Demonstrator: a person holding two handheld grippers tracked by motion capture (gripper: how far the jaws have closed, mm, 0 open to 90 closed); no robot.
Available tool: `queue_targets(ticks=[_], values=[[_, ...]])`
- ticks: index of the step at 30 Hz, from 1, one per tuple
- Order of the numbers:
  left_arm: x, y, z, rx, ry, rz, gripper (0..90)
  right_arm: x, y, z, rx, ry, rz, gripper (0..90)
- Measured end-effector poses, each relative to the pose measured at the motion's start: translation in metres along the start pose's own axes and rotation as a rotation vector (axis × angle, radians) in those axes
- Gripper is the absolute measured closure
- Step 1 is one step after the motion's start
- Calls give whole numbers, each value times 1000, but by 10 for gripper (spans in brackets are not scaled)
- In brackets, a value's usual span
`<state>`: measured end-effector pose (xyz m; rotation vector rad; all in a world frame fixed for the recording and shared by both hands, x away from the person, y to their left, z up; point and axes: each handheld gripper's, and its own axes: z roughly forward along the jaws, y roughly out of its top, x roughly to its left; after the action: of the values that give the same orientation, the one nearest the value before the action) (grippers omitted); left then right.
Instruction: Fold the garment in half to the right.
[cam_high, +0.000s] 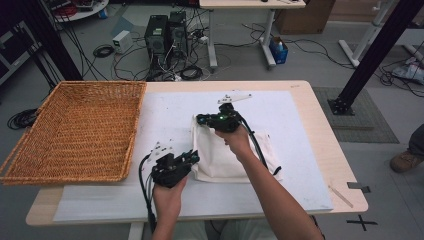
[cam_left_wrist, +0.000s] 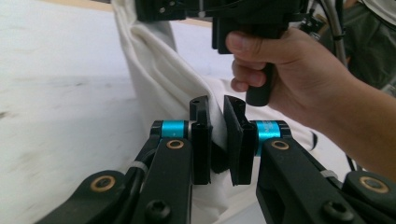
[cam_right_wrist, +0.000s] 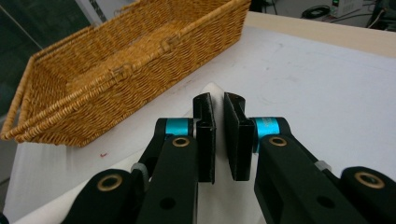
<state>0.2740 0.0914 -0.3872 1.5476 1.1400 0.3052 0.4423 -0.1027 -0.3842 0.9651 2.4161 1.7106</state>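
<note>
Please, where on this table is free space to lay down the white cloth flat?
Free: the white mat right of the white cloth, up to the table edge, and the strip between cloth and wicker basket. Crowded: the middle, where left gripper and right gripper pinch the cloth.

White cloth (cam_high: 225, 157); golden-brown woven basket (cam_high: 80, 130); pale wood bench (cam_high: 320, 130) under white sheet (cam_high: 290, 135); black tongs (cam_left_wrist: 217, 140), blue bands; black tongs (cam_right_wrist: 218, 140), blue bands.

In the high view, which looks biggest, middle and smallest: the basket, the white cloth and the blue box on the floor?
1. The wicker basket looks biggest.
2. The white cloth comes next, though a hand and gripper cover part of it.
3. The blue box looks smallest, but it sits far from the camera, so its real size is unsure.
</note>
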Motion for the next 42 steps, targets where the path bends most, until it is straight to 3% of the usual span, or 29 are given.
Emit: queue_targets(ticks=[9, 16, 26, 35, 39, 42], values=[[-28, 11, 37, 54, -62, 49, 812, -24, -5, -37, -13, -76, -9, 850], [-52, 11, 74, 107, -110, 85, 813, -38, -12, -67, -14, -126, -11, 850], [-74, -6, 122, 185, -147, 72, 812, -73, -37, -109, 21, -222, 39, 850], [-89, -22, 152, 224, -177, 26, 812, -86, -56, -124, 43, -268, 56, 849], [-94, -25, 159, 218, -202, -1, 805, -89, -61, -130, 37, -282, 69, 849], [-95, -26, 162, 223, -222, 3, 742, -89, -62, -134, 33, -293, 70, 826]])
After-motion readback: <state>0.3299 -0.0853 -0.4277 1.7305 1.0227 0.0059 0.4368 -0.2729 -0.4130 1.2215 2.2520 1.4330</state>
